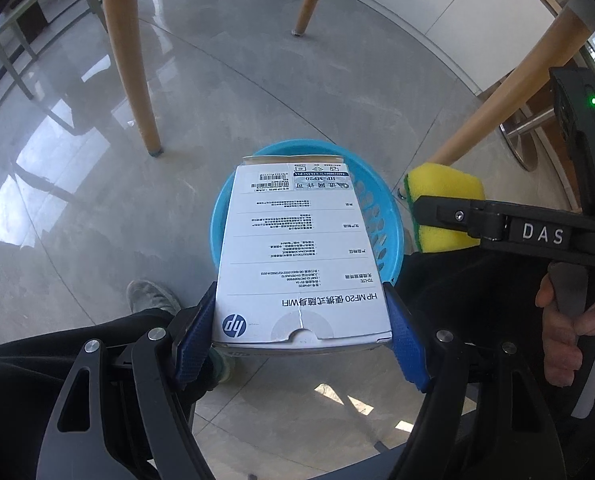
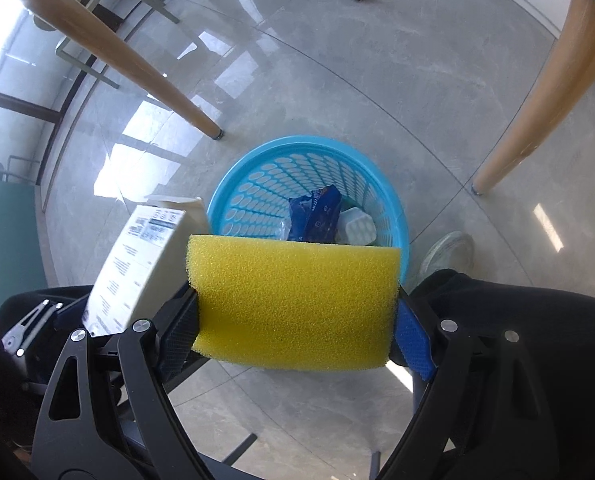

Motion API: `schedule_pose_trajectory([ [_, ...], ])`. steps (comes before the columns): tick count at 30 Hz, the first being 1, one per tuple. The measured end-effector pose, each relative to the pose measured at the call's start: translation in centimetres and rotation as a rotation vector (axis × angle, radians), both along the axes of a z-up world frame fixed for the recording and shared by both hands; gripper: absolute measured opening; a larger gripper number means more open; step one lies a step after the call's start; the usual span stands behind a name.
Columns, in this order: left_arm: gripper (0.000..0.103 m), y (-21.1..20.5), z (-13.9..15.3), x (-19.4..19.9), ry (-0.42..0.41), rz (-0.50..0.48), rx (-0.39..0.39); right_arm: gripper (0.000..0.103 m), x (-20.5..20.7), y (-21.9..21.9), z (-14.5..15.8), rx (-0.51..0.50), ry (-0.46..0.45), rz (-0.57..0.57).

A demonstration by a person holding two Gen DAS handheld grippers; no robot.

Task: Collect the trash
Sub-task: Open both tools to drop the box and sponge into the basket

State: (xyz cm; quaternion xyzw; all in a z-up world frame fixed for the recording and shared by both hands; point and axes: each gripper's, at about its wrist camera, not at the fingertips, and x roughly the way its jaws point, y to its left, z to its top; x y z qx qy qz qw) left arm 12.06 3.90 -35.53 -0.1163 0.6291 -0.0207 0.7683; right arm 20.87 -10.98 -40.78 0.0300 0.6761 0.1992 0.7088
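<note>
My left gripper (image 1: 301,332) is shut on a white HP box (image 1: 301,256), held flat above the blue mesh bin (image 1: 389,216) on the floor. My right gripper (image 2: 295,328) is shut on a yellow sponge (image 2: 293,304), held over the near rim of the bin (image 2: 249,164). The sponge also shows in the left wrist view (image 1: 443,208), to the right of the box, and the box shows in the right wrist view (image 2: 137,264), to the left of the sponge. Inside the bin lie a blue wrapper (image 2: 315,216) and a white plastic piece (image 2: 357,226).
Wooden table legs stand around the bin (image 1: 129,60) (image 1: 509,92) (image 2: 109,56) (image 2: 537,96). The person's shoes (image 1: 149,296) (image 2: 445,256) and dark trouser legs are close to the bin. The floor is glossy grey tile.
</note>
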Motion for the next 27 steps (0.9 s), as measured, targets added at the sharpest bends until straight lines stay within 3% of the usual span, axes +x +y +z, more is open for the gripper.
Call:
schedule_pose_trajectory([
  [8,0.077,-0.7,-1.1,0.6,0.038,-0.026,-0.006,0.085,0.8,-0.4,-1.0,0.007,0.018,-0.031],
  [12,0.087,-1.0,-1.2,0.6,0.010,-0.049,0.056,0.091,1.0,-0.8,-1.2,0.033,0.042,-0.062],
  [20,0.087,0.2,-0.6,0.5,0.007,0.013,0.018,0.094,0.7,-0.9,-1.3,0.007,0.042,-0.068],
  [27,0.087,0.8,0.8,-0.2,-0.004,0.067,0.013,0.094,-0.3,-0.9,0.1,-0.035,-0.019,-0.038],
])
